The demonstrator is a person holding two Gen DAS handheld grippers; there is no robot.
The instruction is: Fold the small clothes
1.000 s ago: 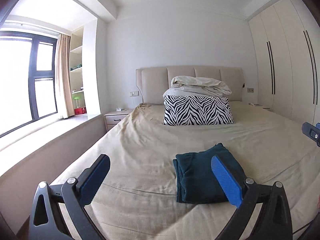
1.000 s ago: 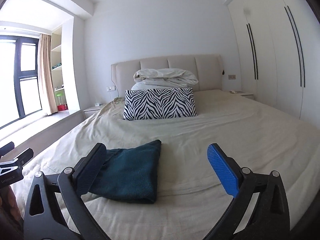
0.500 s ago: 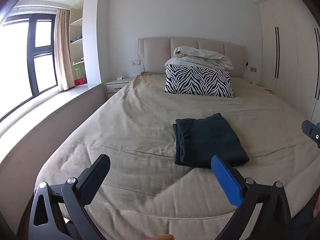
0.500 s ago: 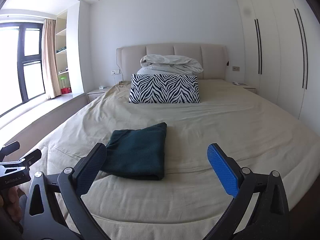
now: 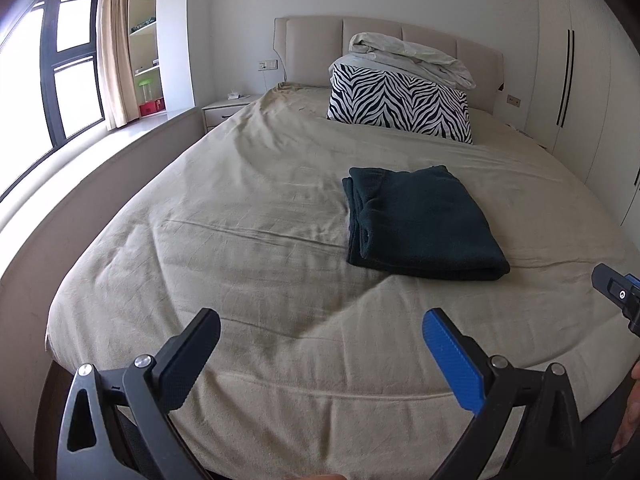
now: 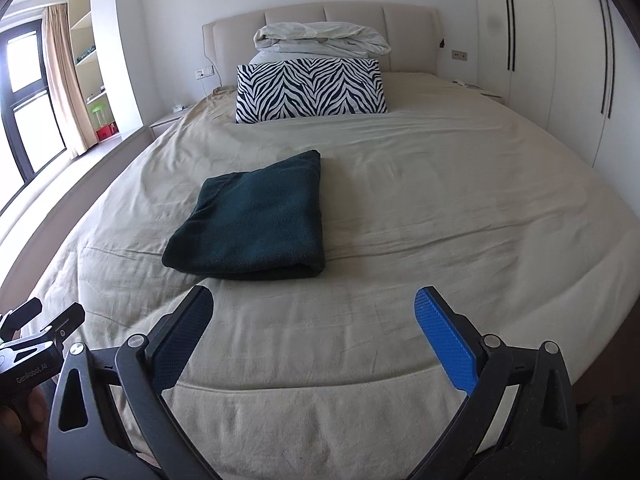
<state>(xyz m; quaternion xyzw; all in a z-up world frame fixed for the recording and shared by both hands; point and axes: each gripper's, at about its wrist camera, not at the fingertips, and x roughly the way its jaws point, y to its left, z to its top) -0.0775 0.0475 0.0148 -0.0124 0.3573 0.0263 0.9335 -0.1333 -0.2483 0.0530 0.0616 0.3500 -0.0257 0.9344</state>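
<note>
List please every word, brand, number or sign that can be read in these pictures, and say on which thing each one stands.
"GenRobot.AI": printed in pale letters on the black body of the left gripper, seen at the lower left edge of the right wrist view.
A small white ring mark, not a letter I can be sure of, stands on the right gripper at the right edge of the left wrist view.
Nothing else readable.

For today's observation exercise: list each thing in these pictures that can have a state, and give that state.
Dark green garment: folded, flat on bed.
Left gripper: open, empty.
Right gripper: open, empty.
Zebra pillow: upright against headboard.
White duvet: bundled behind pillow.
Wardrobe doors: closed.
</note>
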